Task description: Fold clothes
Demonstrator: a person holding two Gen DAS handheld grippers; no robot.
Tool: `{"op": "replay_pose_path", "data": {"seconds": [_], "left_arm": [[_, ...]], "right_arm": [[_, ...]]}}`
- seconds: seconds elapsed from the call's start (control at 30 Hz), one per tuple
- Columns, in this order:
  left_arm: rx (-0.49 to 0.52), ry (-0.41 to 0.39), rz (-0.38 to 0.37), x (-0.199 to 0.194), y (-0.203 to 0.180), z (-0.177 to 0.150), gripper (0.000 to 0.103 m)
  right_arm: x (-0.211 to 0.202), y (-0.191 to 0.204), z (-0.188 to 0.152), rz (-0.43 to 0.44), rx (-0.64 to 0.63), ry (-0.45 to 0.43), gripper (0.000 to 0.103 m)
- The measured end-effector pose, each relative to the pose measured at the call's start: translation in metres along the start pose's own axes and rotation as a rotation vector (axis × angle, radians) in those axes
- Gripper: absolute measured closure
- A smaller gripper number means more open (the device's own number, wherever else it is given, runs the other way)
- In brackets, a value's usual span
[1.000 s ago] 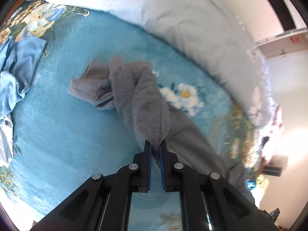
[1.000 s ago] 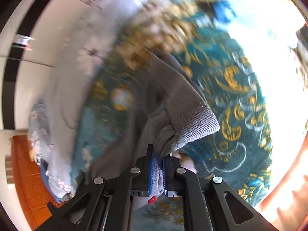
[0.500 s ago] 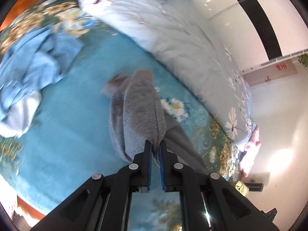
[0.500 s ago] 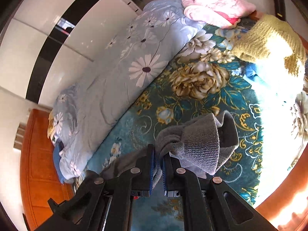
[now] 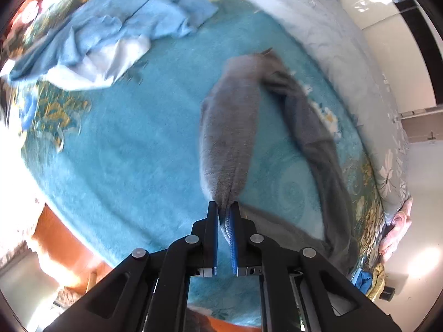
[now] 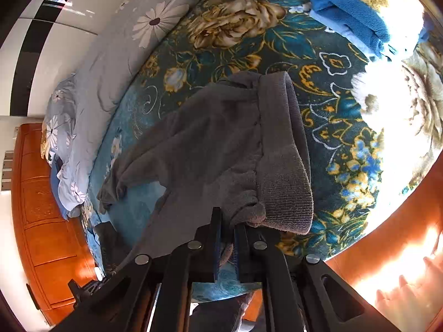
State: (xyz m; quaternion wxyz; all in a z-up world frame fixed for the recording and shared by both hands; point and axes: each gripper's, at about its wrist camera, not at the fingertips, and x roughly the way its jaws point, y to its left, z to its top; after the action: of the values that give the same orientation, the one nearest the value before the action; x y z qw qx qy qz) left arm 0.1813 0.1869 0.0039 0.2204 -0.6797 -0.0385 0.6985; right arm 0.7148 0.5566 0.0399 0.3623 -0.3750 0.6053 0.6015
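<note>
A big blue blanket (image 5: 124, 144) with gold flowers covers the bed. A pale quilt (image 5: 346, 63) with white daisies lies along its far side. A heap of light blue clothes (image 5: 110, 27) sits at the far left of the blanket, well apart from the rest. In the right wrist view, a folded blue fleece (image 6: 351, 16) rests near the far edge of the bed.

The gray pants (image 5: 229, 127) are stretched out over the blanket, held up at two spots, with one leg trailing down onto the bed. The ribbed waistband (image 6: 285, 166) hangs by the right gripper.

The left gripper (image 5: 224, 215) is squeezed tight on a bunch of the gray pants. The right gripper (image 6: 227, 221) also pinches the gray pants, just beside the waistband.
</note>
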Motion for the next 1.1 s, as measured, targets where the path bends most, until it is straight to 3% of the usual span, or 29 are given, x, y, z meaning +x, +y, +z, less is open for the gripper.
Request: {"op": "replay_pose_path", "data": {"seconds": [0.37,0.43,0.53,0.63,0.73,0.87,0.93,1.1], "left_arm": [[0.212,-0.264,-0.126,-0.080,-0.104,0.072,0.096],[0.228,-0.326,-0.169,-0.098,-0.110,0.075,0.095],[0.209,-0.348,-0.187,-0.100,-0.098,0.062,0.095],[0.160,-0.275,-0.127,-0.063,-0.064,0.041,0.095],[0.092,-0.139,-0.025,-0.007,-0.021,0.026,0.095],[0.027,-0.009,0.098,0.046,0.031,0.003,0.096],[0.009,0.019,0.150,0.058,0.053,-0.005,0.096],[-0.023,0.062,0.177,0.064,0.081,-0.007,0.096]], "right_arm": [[-0.061,0.087,0.060,0.168,-0.258,-0.160,0.096],[-0.074,0.098,0.061,0.195,-0.287,-0.194,0.096],[-0.080,0.102,0.057,0.201,-0.319,-0.208,0.096],[-0.057,0.083,0.046,0.156,-0.293,-0.142,0.096],[-0.021,0.045,0.031,0.088,-0.207,-0.055,0.095],[0.032,-0.002,0.002,-0.045,-0.109,0.079,0.096],[0.047,-0.015,-0.008,-0.096,-0.098,0.118,0.096],[0.063,-0.034,-0.019,-0.161,-0.067,0.154,0.096]]}}
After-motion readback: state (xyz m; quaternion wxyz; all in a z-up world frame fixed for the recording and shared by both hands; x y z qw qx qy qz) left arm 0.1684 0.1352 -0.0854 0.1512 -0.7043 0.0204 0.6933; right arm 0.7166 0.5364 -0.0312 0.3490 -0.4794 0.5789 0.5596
